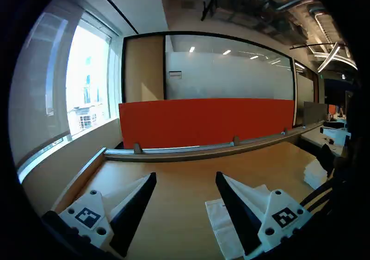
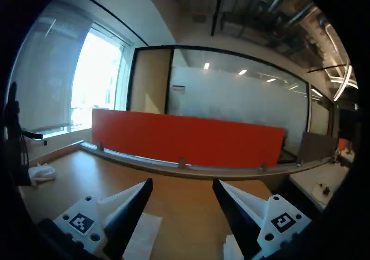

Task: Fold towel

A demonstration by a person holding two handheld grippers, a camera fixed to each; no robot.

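Observation:
A white towel [image 1: 221, 220] lies flat on the wooden desk [image 1: 185, 167], and its left edge shows just under the right finger of my left gripper [image 1: 185, 174]. That gripper hovers over the desk, open, with nothing between its fingers. In the right gripper view the towel [image 2: 144, 236] shows as a white sheet under the left finger, with another white bit [image 2: 230, 250] by the right finger. My right gripper [image 2: 181, 181] is also open and holds nothing.
An orange divider panel [image 1: 206, 121] [image 2: 185, 142] on a grey rail [image 1: 194, 150] closes the desk's far edge. A window wall runs along the left. A dark shape with a white bunch [image 1: 317, 172] [image 2: 40, 173] sits at each view's side, too small to identify.

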